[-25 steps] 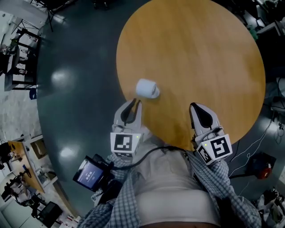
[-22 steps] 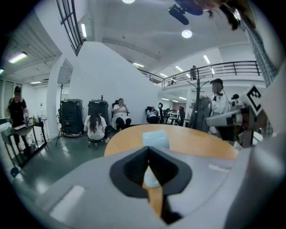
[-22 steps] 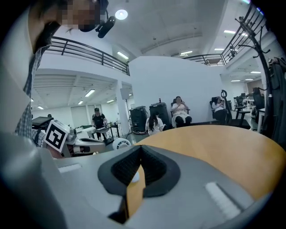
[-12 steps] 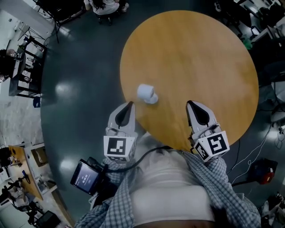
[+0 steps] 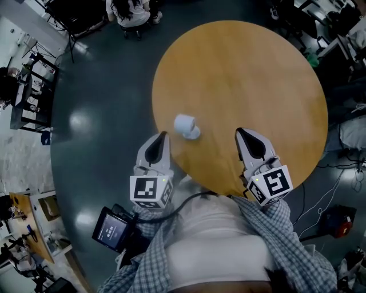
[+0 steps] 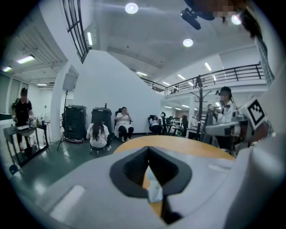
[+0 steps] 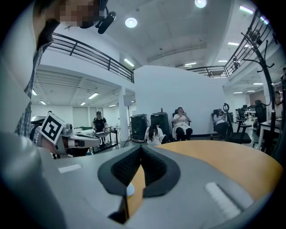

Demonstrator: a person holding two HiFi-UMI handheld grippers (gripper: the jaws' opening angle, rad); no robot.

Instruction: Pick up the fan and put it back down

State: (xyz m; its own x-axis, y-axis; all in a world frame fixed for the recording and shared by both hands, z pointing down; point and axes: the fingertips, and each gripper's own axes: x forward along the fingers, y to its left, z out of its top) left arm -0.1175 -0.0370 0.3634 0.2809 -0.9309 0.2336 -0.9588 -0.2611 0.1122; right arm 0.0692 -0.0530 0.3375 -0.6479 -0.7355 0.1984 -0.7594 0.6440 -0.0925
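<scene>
A small white fan (image 5: 186,126) lies on the round wooden table (image 5: 257,74), near its left front edge. My left gripper (image 5: 163,135) hovers off the table's edge, just front-left of the fan and apart from it. Its jaws are shut and hold nothing. My right gripper (image 5: 239,132) is over the table's front part, well right of the fan, with jaws shut and nothing in them. In the left gripper view the fan (image 6: 155,191) shows through the slit under the closed tips (image 6: 149,148). The right gripper view catches the fan (image 7: 130,190) as a small white spot.
Dark floor surrounds the table. Seated people (image 5: 128,14) are beyond the table's far left side, and a black rack (image 5: 26,86) stands at the left. A screen device (image 5: 111,230) hangs by the person's hip. Cables and a red object (image 5: 337,220) lie at right.
The left gripper's jaws have closed from a small gap. Both grippers have risen and drawn slightly back from the fan, which has stayed on the table.
</scene>
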